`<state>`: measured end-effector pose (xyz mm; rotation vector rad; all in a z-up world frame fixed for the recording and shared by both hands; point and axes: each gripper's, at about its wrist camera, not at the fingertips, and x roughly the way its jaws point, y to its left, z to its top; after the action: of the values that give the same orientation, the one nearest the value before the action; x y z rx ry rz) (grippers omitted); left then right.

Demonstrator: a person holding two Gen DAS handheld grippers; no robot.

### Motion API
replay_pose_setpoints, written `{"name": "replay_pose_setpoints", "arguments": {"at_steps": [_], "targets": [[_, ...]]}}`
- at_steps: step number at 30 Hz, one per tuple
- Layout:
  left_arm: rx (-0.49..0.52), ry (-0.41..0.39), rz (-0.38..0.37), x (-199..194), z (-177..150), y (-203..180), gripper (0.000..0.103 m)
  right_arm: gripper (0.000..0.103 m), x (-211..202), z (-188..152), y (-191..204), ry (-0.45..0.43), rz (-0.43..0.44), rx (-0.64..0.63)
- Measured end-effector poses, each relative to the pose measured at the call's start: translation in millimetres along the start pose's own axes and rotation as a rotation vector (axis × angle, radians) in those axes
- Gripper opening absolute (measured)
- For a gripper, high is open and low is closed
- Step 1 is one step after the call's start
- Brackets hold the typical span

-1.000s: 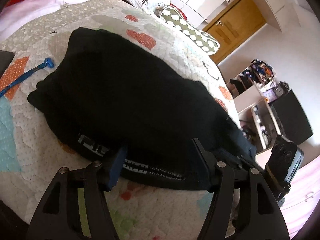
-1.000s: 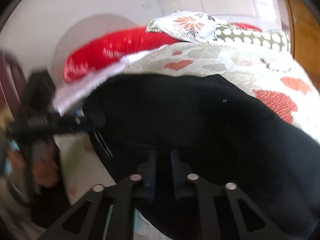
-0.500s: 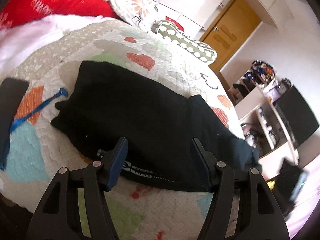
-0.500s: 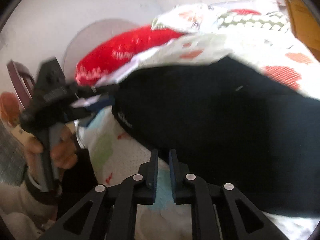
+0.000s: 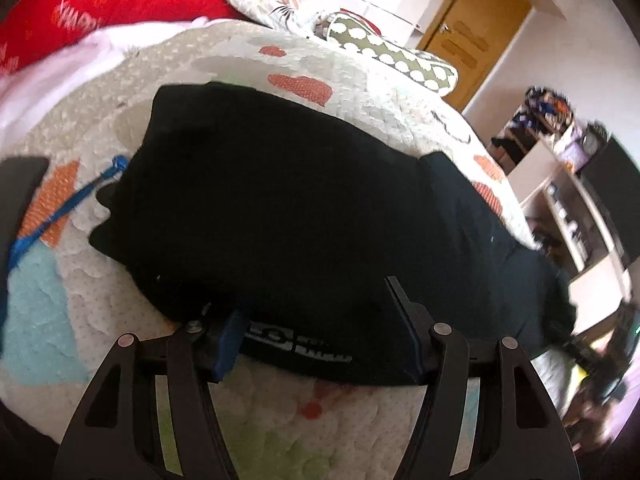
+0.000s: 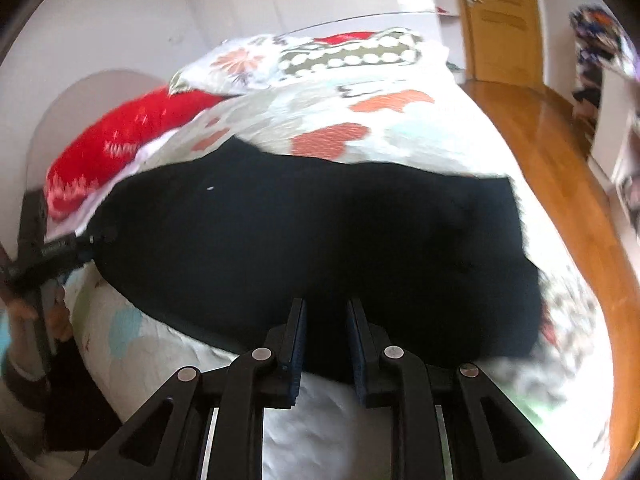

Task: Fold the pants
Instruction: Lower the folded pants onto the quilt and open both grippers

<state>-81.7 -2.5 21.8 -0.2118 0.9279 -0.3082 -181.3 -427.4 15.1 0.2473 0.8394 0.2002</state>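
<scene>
Black fabric is filling both of my views: the pants (image 5: 304,216) are lying flat on the quilted bed (image 5: 132,308), their long axis running left to right across me, with the printed waistband end toward my left and the leg ends reaching off to my right. My left fingers (image 5: 316,328) are standing wide open, straddling the near edge of the cloth just by the white lettering, and they are gripping nothing. My right fingers (image 6: 325,340) are sitting only narrowly parted over the near edge of the leg portion (image 6: 320,240); dark cloth is showing in the gap, but I cannot tell whether they are actually pinching it. Both hands are working the same near edge, with the far edge lying straight ahead of each, so I am judging that any fold will have to run along or across that long axis. A blue cord (image 5: 64,208) is lying on the quilt just beside the waistband end.
</scene>
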Motion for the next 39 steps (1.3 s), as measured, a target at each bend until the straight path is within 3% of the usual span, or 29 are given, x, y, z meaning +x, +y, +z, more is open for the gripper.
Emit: {"name": "replay_pose_setpoints", "arguments": {"at_steps": [4,6,8,13,20,25,29,31,36,39], "targets": [[0.023,-0.043,0.054,-21.2,-0.4,-6.7,0.064,0.02,-18.5,6.6,15.4,-0.056,-0.028,-0.039],[0.033,-0.068,0.068,-31.8,3.1,-8.3,0.064,0.025,-20.7,18.7,23.8,-0.113,0.03,-0.026],[0.05,-0.086,0.093,-35.3,9.6,-11.3,0.064,0.037,-20.0,29.4,35.1,-0.134,0.084,-0.021],[0.063,-0.108,0.124,-31.5,24.6,-16.2,0.064,0.042,10.1,52.3,69.2,-0.113,0.134,-0.06],[0.099,-0.099,0.148,-7.1,33.7,-27.5,0.064,0.042,66.5,66.9,86.8,-0.034,0.109,-0.058],[0.079,-0.063,0.17,16.0,34.2,-17.5,0.064,0.042,90.9,68.7,63.7,0.01,0.052,-0.023],[0.074,-0.063,0.187,27.5,33.0,-9.5,0.064,0.042,93.7,70.1,37.1,-0.004,0.108,0.067],[0.077,-0.068,0.195,28.1,32.7,-10.8,0.064,0.042,92.6,72.7,35.0,-0.009,0.097,0.077],[0.074,-0.07,0.201,20.0,30.4,-13.4,0.064,0.042,71.4,71.1,37.8,-0.033,-0.002,0.067],[0.064,-0.08,0.178,5.2,27.2,-16.7,0.064,0.042,45.4,62.7,36.7,-0.056,-0.011,0.048]]}}
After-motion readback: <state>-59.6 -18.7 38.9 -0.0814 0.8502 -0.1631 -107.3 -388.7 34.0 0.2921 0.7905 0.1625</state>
